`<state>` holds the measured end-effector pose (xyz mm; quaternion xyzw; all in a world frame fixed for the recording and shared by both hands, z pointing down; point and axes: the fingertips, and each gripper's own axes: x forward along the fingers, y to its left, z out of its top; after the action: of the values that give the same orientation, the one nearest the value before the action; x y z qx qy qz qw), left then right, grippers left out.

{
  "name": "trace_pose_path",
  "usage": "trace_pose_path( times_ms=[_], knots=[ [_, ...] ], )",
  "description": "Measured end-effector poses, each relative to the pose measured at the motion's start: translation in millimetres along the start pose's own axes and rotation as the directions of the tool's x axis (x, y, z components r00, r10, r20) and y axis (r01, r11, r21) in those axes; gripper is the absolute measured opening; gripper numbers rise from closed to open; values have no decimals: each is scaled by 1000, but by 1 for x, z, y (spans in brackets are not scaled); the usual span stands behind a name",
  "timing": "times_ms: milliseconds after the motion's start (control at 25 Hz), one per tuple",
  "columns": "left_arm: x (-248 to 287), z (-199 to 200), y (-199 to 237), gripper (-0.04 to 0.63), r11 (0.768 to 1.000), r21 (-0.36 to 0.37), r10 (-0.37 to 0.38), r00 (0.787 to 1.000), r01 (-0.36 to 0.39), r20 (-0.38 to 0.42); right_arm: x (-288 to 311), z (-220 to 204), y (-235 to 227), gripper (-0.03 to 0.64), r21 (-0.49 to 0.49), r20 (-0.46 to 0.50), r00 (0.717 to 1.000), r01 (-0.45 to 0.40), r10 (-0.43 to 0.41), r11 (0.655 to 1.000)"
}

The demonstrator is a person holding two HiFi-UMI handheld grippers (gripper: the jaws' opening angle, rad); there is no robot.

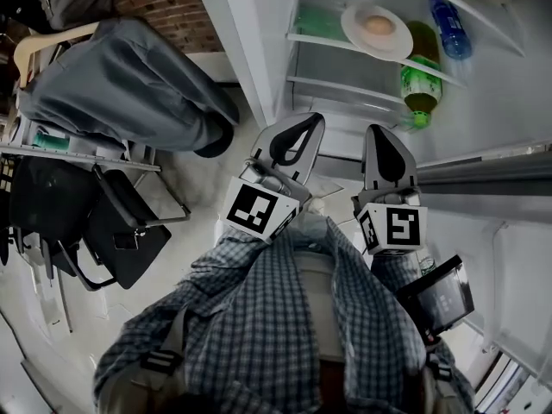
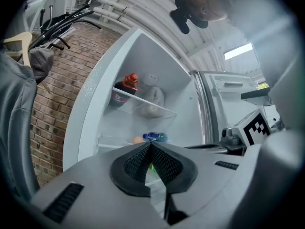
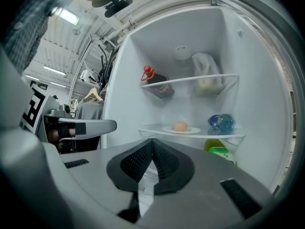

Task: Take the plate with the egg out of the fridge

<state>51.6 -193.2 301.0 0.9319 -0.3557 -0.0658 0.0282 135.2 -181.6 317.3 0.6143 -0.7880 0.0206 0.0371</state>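
Well short of the shelf [image 1: 323,43] holding the plate [image 1: 350,17], left claw [image 1: 314,120] and right claw [image 1: 376,129] each sit pinched closed, empty.

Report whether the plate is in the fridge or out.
In: the plate, egg on it, sits on a fridge shelf. The left gripper and right gripper are shut, short of it.

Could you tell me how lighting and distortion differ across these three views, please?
Head view: rather dim overall, brightest inside the fridge, where the plate and egg show sharply. Left gripper view: strong fisheye bending, with hazy glare at upper right around a ceiling light. Right gripper view: the same curvature, but even light and a clear egg.
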Motion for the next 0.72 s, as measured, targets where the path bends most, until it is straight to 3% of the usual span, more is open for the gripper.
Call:
trace_pose_path(
  times_ms=[200, 720],
  knots=[
    [16, -2, -1, 6, 1000, 0, 19, 1000, -19, 0, 9, 7, -19, 5, -11, 24, 1000, -5, 5, 1000],
    [56, -4, -8, 6, 1000, 5, 29, 999, -29, 15, 32, 9, -60, 5, -195, -8, 1000, 9, -11, 981]
  ],
)
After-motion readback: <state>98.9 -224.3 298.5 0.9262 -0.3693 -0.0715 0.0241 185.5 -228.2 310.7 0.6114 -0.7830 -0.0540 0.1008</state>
